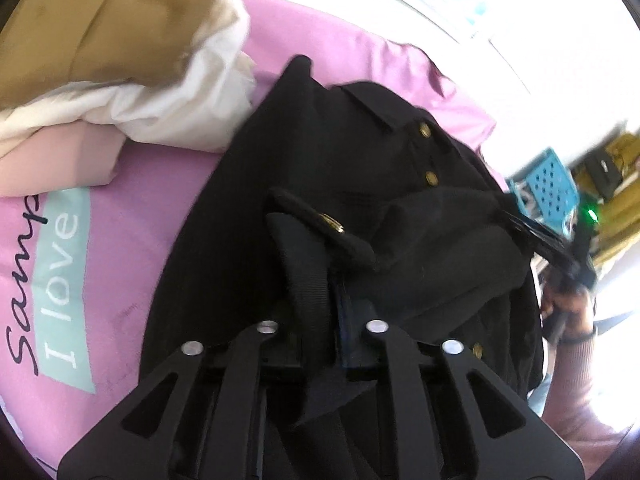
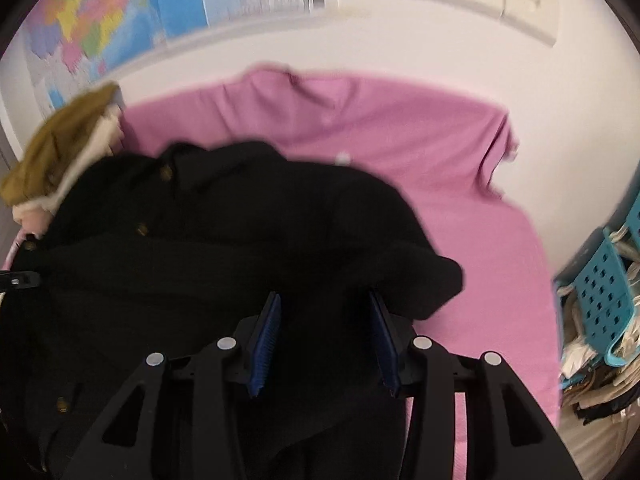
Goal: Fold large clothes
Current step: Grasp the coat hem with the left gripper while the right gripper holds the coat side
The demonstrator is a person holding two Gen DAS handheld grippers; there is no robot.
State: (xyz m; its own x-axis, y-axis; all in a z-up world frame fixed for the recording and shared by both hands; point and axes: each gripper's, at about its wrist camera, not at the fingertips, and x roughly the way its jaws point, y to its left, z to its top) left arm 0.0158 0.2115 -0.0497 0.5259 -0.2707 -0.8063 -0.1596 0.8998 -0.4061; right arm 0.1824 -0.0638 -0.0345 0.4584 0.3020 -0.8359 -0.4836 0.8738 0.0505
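Black coat (image 1: pixel 320 168) with gold buttons (image 1: pixel 431 177) on a pink sheet (image 2: pixel 440 184).
The folded pile (image 1: pixel 100 80) was olive-brown, white and pale pink; the basket (image 2: pixel 600 292) was turquoise, the wall map (image 2: pixel 120 20) many-coloured.

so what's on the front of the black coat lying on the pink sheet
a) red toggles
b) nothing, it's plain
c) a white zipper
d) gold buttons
d, small gold buttons run in a row below the collar of the black coat, which lies spread on the pink sheet; no zipper or toggles show.
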